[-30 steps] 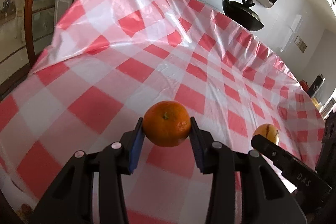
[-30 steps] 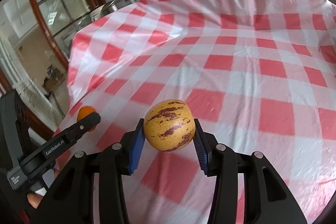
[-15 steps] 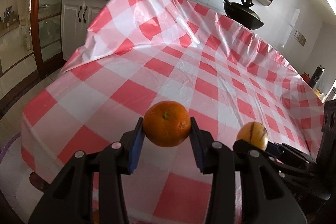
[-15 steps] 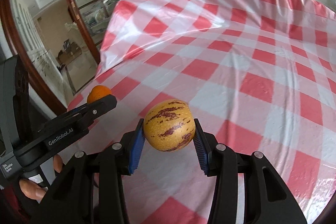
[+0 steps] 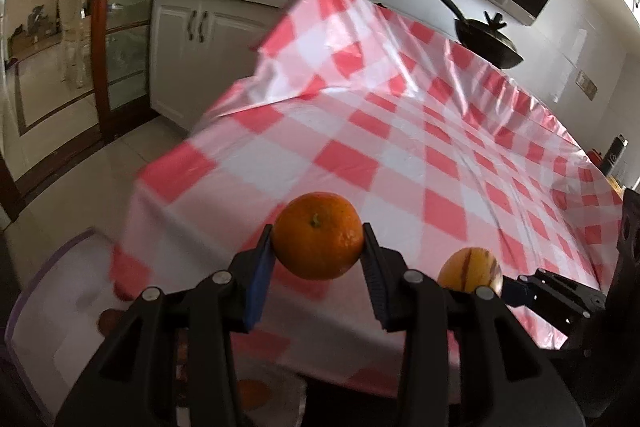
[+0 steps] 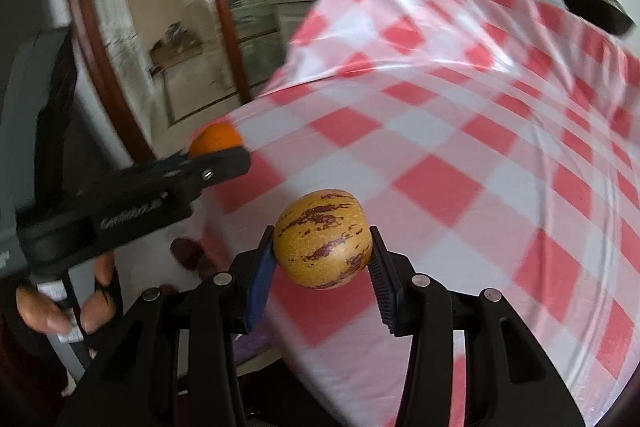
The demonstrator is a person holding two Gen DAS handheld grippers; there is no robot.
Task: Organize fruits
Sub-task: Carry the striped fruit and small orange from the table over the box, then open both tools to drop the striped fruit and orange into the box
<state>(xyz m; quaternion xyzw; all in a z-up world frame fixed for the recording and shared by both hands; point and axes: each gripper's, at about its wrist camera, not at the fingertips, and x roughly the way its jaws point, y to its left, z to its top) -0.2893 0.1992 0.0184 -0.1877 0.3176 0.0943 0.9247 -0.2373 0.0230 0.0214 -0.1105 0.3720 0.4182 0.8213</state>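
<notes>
My left gripper (image 5: 318, 245) is shut on an orange (image 5: 318, 235), held in the air over the near left corner of the red-and-white checked table (image 5: 400, 147). My right gripper (image 6: 323, 249) is shut on a yellow fruit with purple streaks (image 6: 323, 238), also in the air above the table's near edge. In the left wrist view the streaked fruit (image 5: 470, 269) shows just to the right, beside the orange. The right wrist view has the left gripper (image 6: 218, 157) with the orange (image 6: 216, 139) at the left, and a hand (image 6: 56, 307) on its handle.
Below the table's corner sits a pale bin (image 5: 52, 307) with dark and orange fruits (image 5: 252, 393) in it. White cabinets (image 5: 192, 47) with pots, a wood-framed glass door (image 5: 116, 35) and tiled floor lie to the left. A black pan (image 5: 488, 43) stands beyond the table's far edge.
Both grippers have pulled back and leftward off the tabletop toward its near corner, each still gripping its fruit. The floor, the cabinets and the bin have come into view; the right gripper has rolled.
</notes>
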